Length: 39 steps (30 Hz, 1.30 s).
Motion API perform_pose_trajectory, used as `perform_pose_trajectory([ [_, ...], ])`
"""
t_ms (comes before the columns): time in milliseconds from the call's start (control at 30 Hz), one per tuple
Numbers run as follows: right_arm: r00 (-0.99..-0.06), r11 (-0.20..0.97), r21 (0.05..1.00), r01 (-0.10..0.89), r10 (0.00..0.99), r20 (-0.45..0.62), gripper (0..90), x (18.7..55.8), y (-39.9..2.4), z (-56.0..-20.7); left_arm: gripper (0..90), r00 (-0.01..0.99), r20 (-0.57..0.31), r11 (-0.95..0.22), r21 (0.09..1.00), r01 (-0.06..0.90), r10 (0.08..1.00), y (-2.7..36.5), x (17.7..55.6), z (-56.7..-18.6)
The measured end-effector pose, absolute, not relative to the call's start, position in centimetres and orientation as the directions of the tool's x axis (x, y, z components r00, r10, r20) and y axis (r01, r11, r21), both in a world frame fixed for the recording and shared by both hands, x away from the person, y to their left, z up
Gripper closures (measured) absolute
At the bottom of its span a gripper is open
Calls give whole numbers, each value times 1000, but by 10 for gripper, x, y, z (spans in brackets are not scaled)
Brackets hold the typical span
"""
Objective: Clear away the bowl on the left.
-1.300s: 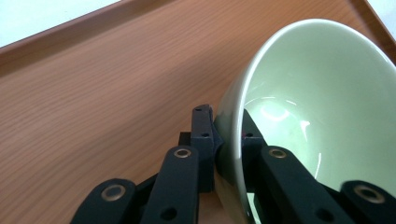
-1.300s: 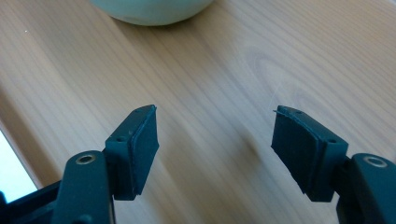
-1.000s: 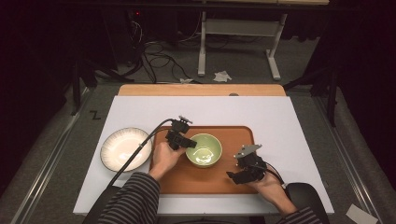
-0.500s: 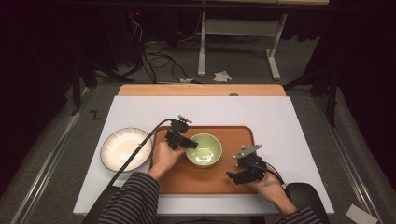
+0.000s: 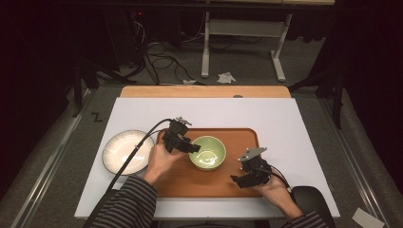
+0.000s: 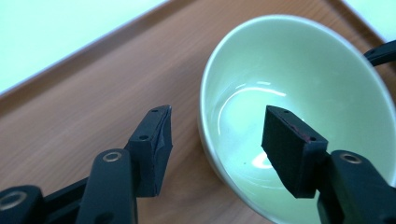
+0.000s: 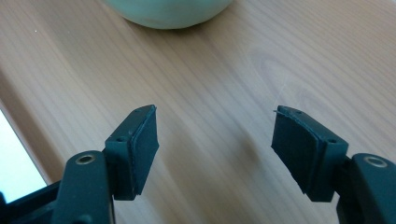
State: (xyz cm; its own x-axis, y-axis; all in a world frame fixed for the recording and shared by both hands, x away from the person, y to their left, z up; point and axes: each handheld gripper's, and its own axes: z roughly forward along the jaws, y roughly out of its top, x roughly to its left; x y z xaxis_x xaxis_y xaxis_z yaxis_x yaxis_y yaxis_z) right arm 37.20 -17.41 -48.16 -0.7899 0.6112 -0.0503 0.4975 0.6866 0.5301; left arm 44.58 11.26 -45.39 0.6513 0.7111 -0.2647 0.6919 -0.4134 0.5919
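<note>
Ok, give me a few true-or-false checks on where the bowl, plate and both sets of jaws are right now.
1. The bowl sits on the tray. True.
2. The left gripper is clamped on the bowl's rim. False: its jaws have just been opening and now stand apart, one on each side of the rim, with neither pad pressing on it.
3. The plate is on the tray too. False: it lies on the white table, left of the tray.
4. The right gripper is open over bare tray wood. True.
5. The bowl holds food. False: it looks empty.
</note>
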Motion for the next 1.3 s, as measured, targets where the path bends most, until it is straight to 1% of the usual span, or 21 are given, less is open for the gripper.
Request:
perform_pose_trajectory([
  [200, -790, 683, 536, 496, 611, -46, 330, 371, -174, -482, 434, 656, -249, -414, 607, 679, 712, 124, 439, -445],
  [367, -794, 692, 526, 494, 605, -50, 330, 372, -174, -482, 441, 639, -258, -374, 631, 679, 725, 138, 435, -439],
  [533, -796, 694, 527, 490, 603, -54, 330, 372, -174, -482, 441, 632, -255, -362, 640, 677, 732, 147, 432, -437],
  [667, -793, 691, 526, 496, 607, -50, 330, 372, -174, -482, 439, 629, -251, -356, 646, 675, 736, 150, 426, -438],
  [767, -794, 692, 527, 494, 606, -51, 329, 372, -174, -482, 438, 640, -226, -381, 642, 665, 735, 150, 422, -439],
  [1100, -800, 696, 524, 490, 598, -47, 329, 372, -174, -483, 434, 635, -236, -362, 655, 663, 735, 158, 413, -440],
  [1300, -798, 695, 520, 497, 602, -42, 329, 371, -173, -483, 434, 641, -225, -369, 661, 654, 734, 161, 409, -441],
])
